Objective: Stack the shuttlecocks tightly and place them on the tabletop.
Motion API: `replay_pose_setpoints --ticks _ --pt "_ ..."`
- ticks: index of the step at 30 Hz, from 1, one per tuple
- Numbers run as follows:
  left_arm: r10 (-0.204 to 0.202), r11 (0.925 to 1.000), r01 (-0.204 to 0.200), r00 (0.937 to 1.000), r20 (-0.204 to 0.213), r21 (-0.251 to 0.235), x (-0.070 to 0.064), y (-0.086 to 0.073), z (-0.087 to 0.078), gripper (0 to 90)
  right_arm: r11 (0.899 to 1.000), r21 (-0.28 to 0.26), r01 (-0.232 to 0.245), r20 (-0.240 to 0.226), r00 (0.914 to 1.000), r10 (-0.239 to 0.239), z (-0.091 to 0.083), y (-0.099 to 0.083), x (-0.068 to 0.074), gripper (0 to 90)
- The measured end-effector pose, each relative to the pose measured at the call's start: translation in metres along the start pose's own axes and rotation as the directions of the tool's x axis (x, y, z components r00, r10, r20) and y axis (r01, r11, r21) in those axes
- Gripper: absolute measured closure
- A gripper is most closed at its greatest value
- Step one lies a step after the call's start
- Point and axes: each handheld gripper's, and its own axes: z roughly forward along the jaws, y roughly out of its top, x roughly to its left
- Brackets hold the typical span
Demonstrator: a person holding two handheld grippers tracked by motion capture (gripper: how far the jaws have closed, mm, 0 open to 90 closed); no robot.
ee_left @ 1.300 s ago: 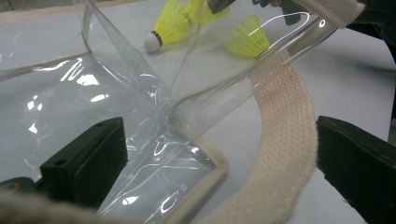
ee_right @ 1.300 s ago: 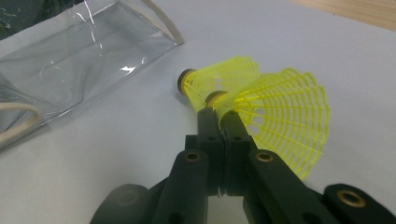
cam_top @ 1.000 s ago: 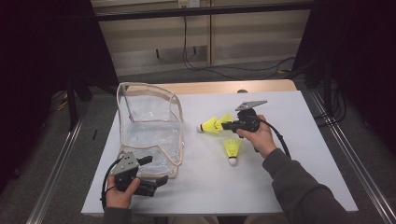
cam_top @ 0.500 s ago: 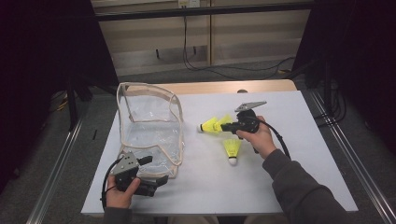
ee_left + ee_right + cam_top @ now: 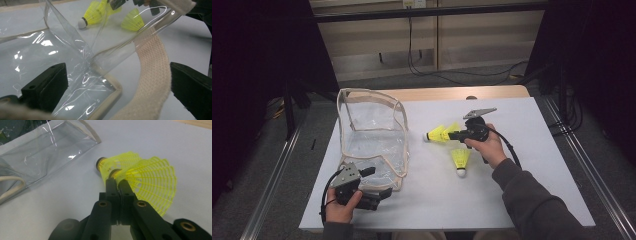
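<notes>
**Clear bag held ready while shuttlecocks get picked up**

The white counter (image 5: 522,150) carries everything, and the landmark on it is the clear bag (image 5: 372,135), a see-through pouch with cream trim that stands with its open mouth up, so things can be dropped in from above

At the near corner of the bag sits the left hand-held gripper (image 5: 379,195). In its own view the jaws stand wide apart, one on each side of the bag's corner and its cream strap (image 5: 152,75), gripping nothing yet. My guess is it waits there to pinch the rim or strap and keep the floppy plastic steady and open

To the right of the bag, apart from it, the right hand-held gripper (image 5: 452,134) has its jaws pressed together on the skirt edge of a yellow shuttlecock (image 5: 436,134), cork end pointing toward the bag. In the right gripper view a second yellow skirt (image 5: 152,185) looks nested with it, so two may be pinched together; I cannot say for sure. Holding by the skirt leaves the cork free to lead into the bag

Farther right of the bag and nearer the person, a loose shuttlecock (image 5: 460,161) lies on the counter, cork toward the near edge, likely next in line
</notes>
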Motion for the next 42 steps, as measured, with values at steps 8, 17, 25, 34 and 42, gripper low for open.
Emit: replay_pose_setpoints --ticks 8,17,25,34,42 --pt "0.003 1.0000 -0.003 1.0000 0.000 0.004 0.0002 0.0001 0.0000 3.6 1.000 -0.002 -0.009 -0.002 1.0000 0.009 0.0013 0.0001 -0.0019 88.3" --pt "0.001 1.0000 -0.001 1.0000 0.001 0.001 0.0000 -0.0001 0.0000 3.6 1.000 0.004 0.006 -0.003 1.0000 -0.006 0.0032 0.0048 -0.0002 88.3" --pt "0.003 1.0000 -0.003 1.0000 0.001 0.003 0.0004 -0.0001 -0.0003 3.6 1.000 0.006 0.012 0.001 0.9999 -0.012 0.0039 0.0053 -0.0005 88.2" --pt "0.005 1.0000 -0.005 1.0000 0.000 0.004 0.0003 -0.0001 -0.0004 3.6 1.000 0.010 0.013 0.006 0.9999 -0.013 0.0037 0.0049 -0.0029 88.0" --pt "0.004 1.0000 -0.004 1.0000 0.003 0.004 0.0004 -0.0001 -0.0007 3.6 1.000 0.028 0.003 0.007 1.0000 -0.003 0.0066 0.0022 -0.0063 87.3"
